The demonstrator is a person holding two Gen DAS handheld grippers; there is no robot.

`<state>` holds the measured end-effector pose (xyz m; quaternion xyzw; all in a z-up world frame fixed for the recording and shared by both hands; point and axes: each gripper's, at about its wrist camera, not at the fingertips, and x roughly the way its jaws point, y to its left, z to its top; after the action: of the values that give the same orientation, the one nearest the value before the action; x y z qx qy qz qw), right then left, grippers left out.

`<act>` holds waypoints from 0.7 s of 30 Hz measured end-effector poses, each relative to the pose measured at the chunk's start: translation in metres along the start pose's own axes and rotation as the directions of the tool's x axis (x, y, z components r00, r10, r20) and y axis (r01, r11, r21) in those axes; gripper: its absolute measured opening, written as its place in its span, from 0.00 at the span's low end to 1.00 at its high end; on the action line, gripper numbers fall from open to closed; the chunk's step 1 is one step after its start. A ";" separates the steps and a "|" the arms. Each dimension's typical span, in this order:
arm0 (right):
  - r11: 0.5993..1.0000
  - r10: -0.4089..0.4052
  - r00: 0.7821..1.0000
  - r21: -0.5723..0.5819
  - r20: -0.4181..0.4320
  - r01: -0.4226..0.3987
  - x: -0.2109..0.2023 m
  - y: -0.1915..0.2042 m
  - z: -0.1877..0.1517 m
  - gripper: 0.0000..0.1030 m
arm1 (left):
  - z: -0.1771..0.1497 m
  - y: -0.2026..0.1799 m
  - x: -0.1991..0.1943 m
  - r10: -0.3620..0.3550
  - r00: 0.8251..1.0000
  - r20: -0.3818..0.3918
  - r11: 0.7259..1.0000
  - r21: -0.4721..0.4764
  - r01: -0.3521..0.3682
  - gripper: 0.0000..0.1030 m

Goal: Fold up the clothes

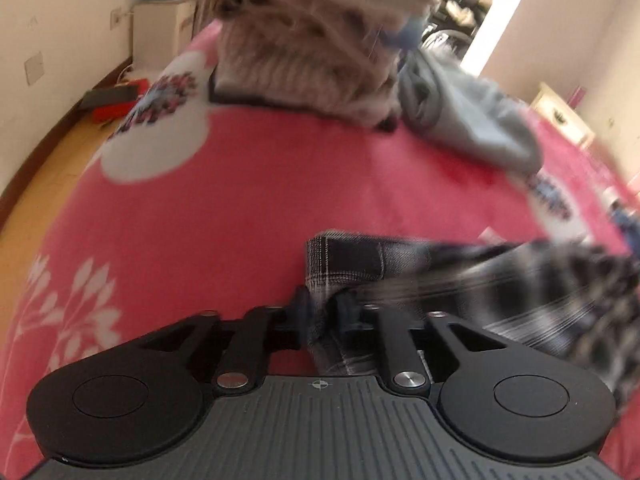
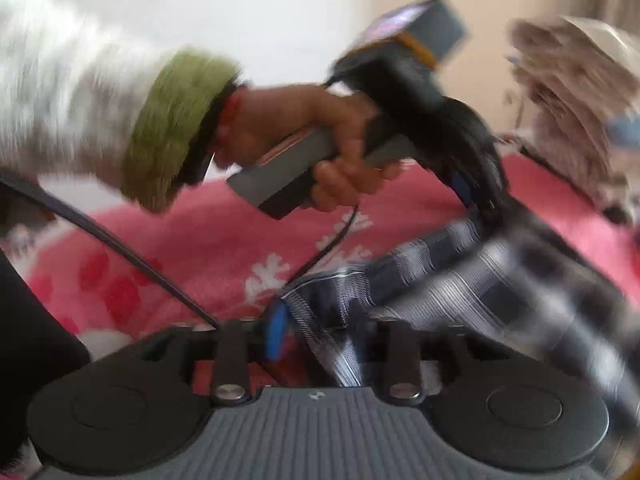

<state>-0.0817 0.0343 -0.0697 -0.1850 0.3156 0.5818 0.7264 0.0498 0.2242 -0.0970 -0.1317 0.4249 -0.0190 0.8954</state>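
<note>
Across the pink floral bedspread (image 1: pixel 200 216), a folded beige knit sweater (image 1: pixel 312 52) and rumpled grey garment (image 1: pixel 472 120) sit upper centre; the dark plaid shirt (image 1: pixel 400 264), lower right, looks mid-fold. The left gripper (image 1: pixel 318 312) pinches its edge narrowly; right gripper (image 2: pixel 320 320) straddles plaid cloth, grip unclear.

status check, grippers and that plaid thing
Left gripper: dark plaid cloth garment between its fingers. Right gripper: same cloth between fingers, grip unclear. Grey garment and fuzzy beige pile beyond.
</note>
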 end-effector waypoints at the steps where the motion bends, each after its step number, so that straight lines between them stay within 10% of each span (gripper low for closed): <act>1: 0.999 0.008 1.000 0.042 0.019 -0.008 -0.010 -0.006 -0.003 0.48 | 0.000 -0.001 -0.002 0.000 1.000 0.016 1.000 0.005 0.000 0.23; 6: 0.960 -0.054 0.995 0.278 0.079 0.030 -0.079 -0.048 -0.041 0.61 | 0.007 -0.002 -0.015 0.009 0.998 0.060 1.000 -0.001 -0.009 0.36; 10: 0.846 -0.184 0.979 0.521 0.091 0.111 -0.145 -0.081 -0.086 0.62 | 0.012 -0.017 -0.031 0.022 0.992 0.122 0.999 0.040 -0.027 0.44; 16: 0.570 -0.578 0.813 0.749 0.073 0.338 -0.244 -0.117 -0.143 0.67 | 0.032 -0.066 -0.045 -0.035 0.987 0.159 0.981 0.195 0.003 0.52; 21: 0.506 -0.655 0.755 0.729 -0.024 0.462 -0.252 -0.173 -0.156 0.67 | 0.038 -0.136 -0.028 -0.130 0.986 0.103 0.918 0.389 0.080 0.57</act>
<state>0.0161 -0.2922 -0.0311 0.0863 0.3359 0.1681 0.9228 0.0718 0.1050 -0.0189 0.0223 0.3477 -0.1414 0.9266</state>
